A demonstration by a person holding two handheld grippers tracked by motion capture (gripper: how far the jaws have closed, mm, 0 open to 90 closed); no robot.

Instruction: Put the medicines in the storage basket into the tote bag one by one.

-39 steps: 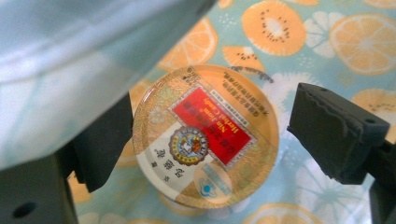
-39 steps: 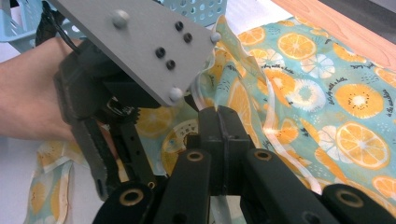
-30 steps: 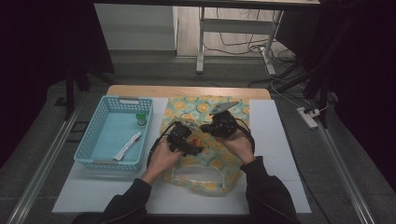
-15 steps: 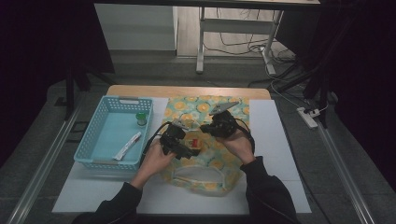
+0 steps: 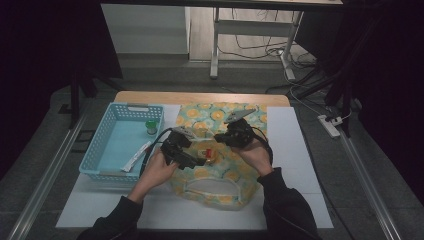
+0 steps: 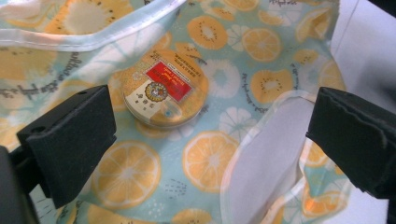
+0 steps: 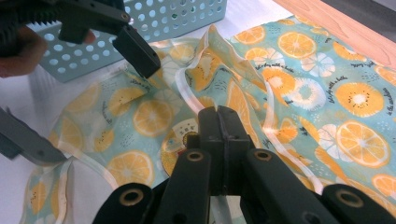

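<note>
Fruit-print fabric bag (image 5: pixel 220 150) lies flat on the table (image 5: pixel 295 150), beside a blue basket (image 5: pixel 120 142). Round tin (image 6: pixel 166 93) with red label rests on the bag. Left gripper (image 6: pixel 210 140) is held above it, fingers wide apart, empty. Right gripper (image 7: pixel 223 135) fingers are pressed together, seemingly pinching the bag's white-edged rim.

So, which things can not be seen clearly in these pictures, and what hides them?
- Round tin: its label print is too small to read in the left gripper view; in the right gripper view the right gripper covers most of it.
- Whether the right gripper's shut jaws pinch the fruit-print bag: hidden behind the jaws.
- White packet and small green-capped item in the blue basket: too small in the high view.
</note>
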